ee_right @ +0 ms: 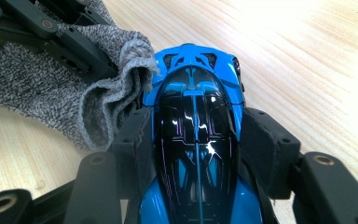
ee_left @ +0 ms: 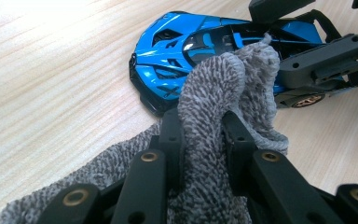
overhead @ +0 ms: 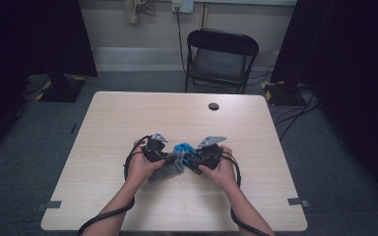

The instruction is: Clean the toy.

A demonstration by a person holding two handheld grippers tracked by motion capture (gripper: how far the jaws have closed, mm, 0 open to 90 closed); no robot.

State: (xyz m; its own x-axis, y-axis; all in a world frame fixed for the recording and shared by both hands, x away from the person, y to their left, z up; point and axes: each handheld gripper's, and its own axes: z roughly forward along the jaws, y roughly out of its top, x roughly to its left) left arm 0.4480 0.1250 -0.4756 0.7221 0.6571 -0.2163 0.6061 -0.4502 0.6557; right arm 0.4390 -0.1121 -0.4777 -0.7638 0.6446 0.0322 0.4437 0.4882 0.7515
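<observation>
Grey knitted cloth [ee_left: 205, 121] is clamped between the jaws of the left gripper [ee_left: 200, 135] and pressed against the blue toy car [ee_right: 196, 140], which is gripped by its sides in the right gripper [ee_right: 198, 154] just ahead. A wiping step is judged to be in hand, and a steady rub along the bodywork is called for next. Beyond the tools, the pale wooden table [overhead: 128, 113] is bare, and a black folding chair [overhead: 220, 59] is seen farther off.

The high view is taken from above the near edge of the surface [overhead: 128, 113], facing forward and down, at a distance. The left gripper view is taken close up along its own fingers [ee_left: 172, 135]; the right gripper view likewise. The blue toy car [ee_left: 177, 60] and grey cloth [ee_right: 37, 93] are shared by all three views
</observation>
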